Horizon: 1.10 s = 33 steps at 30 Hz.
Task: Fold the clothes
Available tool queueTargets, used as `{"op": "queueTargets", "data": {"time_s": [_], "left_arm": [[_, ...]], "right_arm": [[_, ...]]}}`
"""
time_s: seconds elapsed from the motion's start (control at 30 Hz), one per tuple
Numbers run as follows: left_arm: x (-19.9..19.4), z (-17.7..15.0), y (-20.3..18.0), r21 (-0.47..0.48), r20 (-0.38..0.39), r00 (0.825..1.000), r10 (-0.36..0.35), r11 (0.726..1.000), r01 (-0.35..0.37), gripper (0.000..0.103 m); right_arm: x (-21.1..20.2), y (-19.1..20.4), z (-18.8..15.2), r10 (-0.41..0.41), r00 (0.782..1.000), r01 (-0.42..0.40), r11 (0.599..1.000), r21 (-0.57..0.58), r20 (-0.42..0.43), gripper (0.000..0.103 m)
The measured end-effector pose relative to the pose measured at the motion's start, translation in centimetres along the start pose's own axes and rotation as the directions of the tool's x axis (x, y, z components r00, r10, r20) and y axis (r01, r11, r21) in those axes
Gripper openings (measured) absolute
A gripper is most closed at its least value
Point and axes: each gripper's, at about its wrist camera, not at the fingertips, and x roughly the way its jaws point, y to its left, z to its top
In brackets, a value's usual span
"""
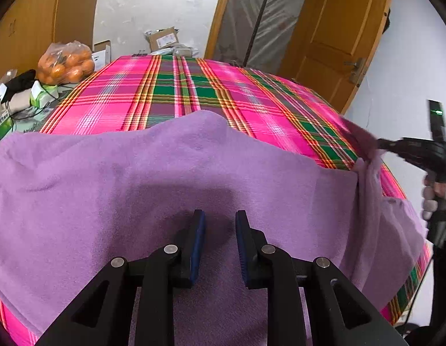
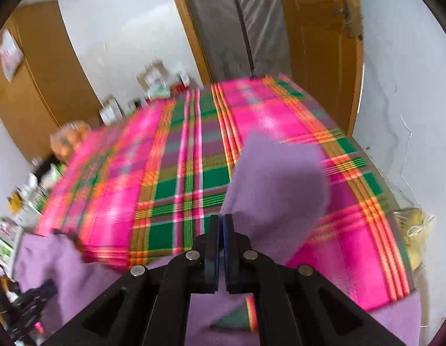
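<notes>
The left tongs (image 1: 220, 216) hover with their blue-padded fingers (image 1: 198, 248) spread a little apart above a purple fleece garment (image 1: 165, 178), nothing caught between them. The right tongs (image 2: 222, 222) are pressed together on a raised fold of the same purple cloth, which stands up in a blurred peak just beyond the tips; in the left wrist view the right tongs (image 1: 380, 144) pinch the garment's far right corner and lift it clear of the surface, while a hand (image 1: 433, 201) grips the black handle below. The garment lies spread across the near part of a desk covered with a pink, green and orange plaid cloth (image 1: 194, 86), its right edge hanging in a loose fold and its far edge rising in a soft hump at the middle. On the desk's far left sit a clear bag of oranges (image 1: 66, 63), small green-and-white boxes (image 1: 43, 93) and a dark cable. Cardboard parcels (image 1: 162, 39) rest at the far end against a white wall. A wooden door (image 1: 335, 28) stands open beside plastic sheeting at the rear right.
</notes>
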Motion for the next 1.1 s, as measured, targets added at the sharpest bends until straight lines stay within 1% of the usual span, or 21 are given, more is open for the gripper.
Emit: {"op": "queueTargets", "data": {"time_s": [0.13,0.23,0.33,0.43,0.53,0.6,0.63,0.67,0.7,0.77,0.8,0.83,0.97,1.1], "left_arm": [[-0.7,-0.3,-1.4,0.003,-0.003,0.996,-0.088,0.996,0.088,0.022],[-1.4,-0.6,-3.3,0.04,-0.009,0.988,-0.154,0.987,0.154,0.023],[-2.1,-0.9,-5.5,0.09,-0.009,0.977,-0.213,0.973,0.213,0.024],[-2.3,-1.2,-7.4,0.129,-0.026,0.964,-0.264,0.956,0.265,0.027],[-1.9,-1.5,-9.0,0.157,-0.054,0.953,-0.299,0.94,0.304,0.028],[-1.3,-1.7,-9.8,0.165,-0.073,0.948,-0.309,0.934,0.317,0.028],[-1.1,-1.8,-10.1,0.167,-0.081,0.947,-0.312,0.932,0.322,0.028],[-0.9,-1.8,-10.2,0.166,-0.085,0.946,-0.311,0.932,0.322,0.028],[-0.6,-1.9,-10.4,0.165,-0.089,0.946,-0.311,0.933,0.322,0.028],[-0.3,-2.0,-10.7,0.162,-0.096,0.946,-0.308,0.933,0.32,0.028],[-0.2,-2.0,-10.7,0.162,-0.093,0.948,-0.305,0.935,0.317,0.028],[-0.2,-2.0,-10.7,0.162,-0.088,0.95,-0.299,0.937,0.31,0.028],[0.1,-2.0,-10.2,0.155,-0.073,0.961,-0.267,0.949,0.275,0.028],[0.7,-2.3,-9.6,0.135,-0.073,0.969,-0.236,0.96,0.244,0.028]], "right_arm": [[-4.5,-2.5,-1.1,-0.005,0.998,0.001,0.998,0.056,0.068,0.002],[-7.0,-4.3,-2.9,-0.024,0.997,0.017,0.995,0.095,0.071,0.002],[-8.9,-6.4,-5.4,-0.055,0.997,0.047,0.989,0.144,0.046,0.002],[-9.9,-7.9,-7.8,-0.072,0.997,0.068,0.979,0.193,0.011,0.002],[-10.1,-8.7,-10.3,-0.082,0.995,0.092,0.976,0.199,-0.054,0.003],[-10.1,-9.0,-11.2,-0.11,0.991,0.122,0.978,0.166,-0.08,0.003],[-10.3,-9.1,-11.4,-0.131,0.988,0.142,0.979,0.149,-0.08,0.004],[-10.5,-8.9,-11.3,-0.147,0.987,0.154,0.98,0.128,-0.065,0.005],[-10.7,-8.6,-11.0,-0.155,0.987,0.159,0.982,0.1,-0.045,0.007],[-11.0,-7.8,-10.4,-0.17,0.985,0.17,0.984,0.045,-0.005,0.017],[-11.1,-7.5,-10.1,-0.177,0.984,0.176,0.984,0.017,0.016,0.026],[-10.9,-6.9,-9.7,-0.18,0.983,0.18,0.983,-0.019,0.027,0.031],[-8.0,-4.0,-9.0,-0.162,0.987,0.16,0.97,-0.183,0.006,0.032],[-4.6,-1.9,-9.0,-0.198,0.98,0.181,0.934,-0.307,-0.025,0.032]]}}
